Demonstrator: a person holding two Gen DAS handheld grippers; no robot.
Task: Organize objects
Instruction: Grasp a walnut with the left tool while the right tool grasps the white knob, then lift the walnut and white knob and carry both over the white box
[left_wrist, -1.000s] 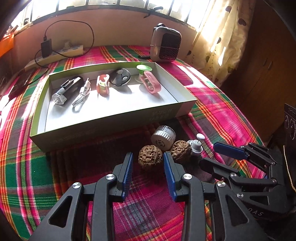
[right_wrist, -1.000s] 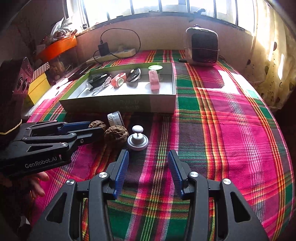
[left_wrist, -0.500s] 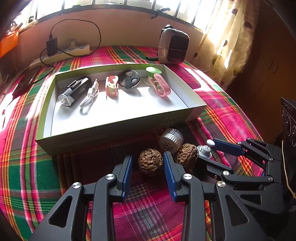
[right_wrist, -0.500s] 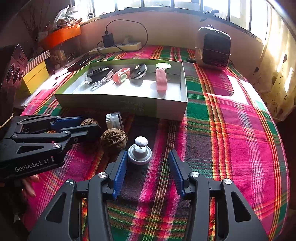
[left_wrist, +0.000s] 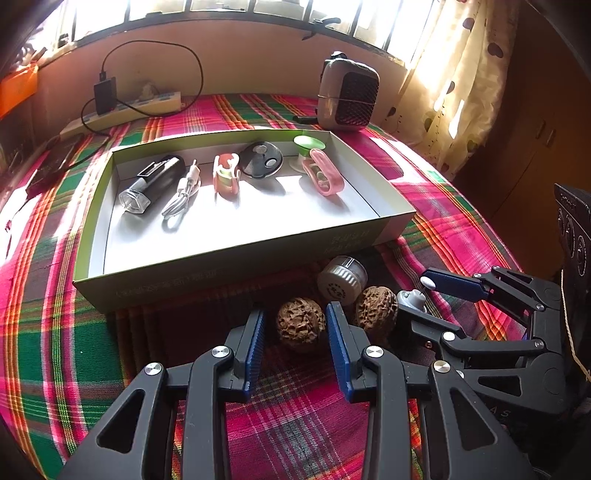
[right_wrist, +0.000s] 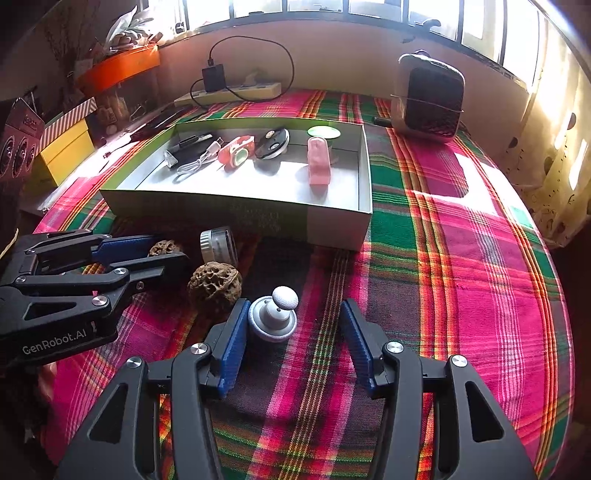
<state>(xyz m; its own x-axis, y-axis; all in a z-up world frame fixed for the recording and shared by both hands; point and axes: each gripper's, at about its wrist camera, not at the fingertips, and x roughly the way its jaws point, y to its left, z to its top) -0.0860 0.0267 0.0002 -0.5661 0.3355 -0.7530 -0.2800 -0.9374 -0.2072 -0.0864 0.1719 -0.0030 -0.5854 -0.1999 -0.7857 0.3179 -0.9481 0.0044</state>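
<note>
The right gripper (right_wrist: 291, 328), jaws just widening, brackets a grey knob (right_wrist: 273, 317) beside its left pad; the left gripper (left_wrist: 295, 325) stands open around a walnut (left_wrist: 301, 325); open cloth (right_wrist: 461, 277) lies rightward; the box wall (right_wrist: 258, 218) rises ahead.

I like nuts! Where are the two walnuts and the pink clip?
Left walnut (left_wrist: 301, 325), left wrist view, its wrinkled front.
Right walnut (left_wrist: 376, 308), left wrist view, its rounded top.
Pink clip (left_wrist: 327, 177), left wrist view, its long side.
</note>
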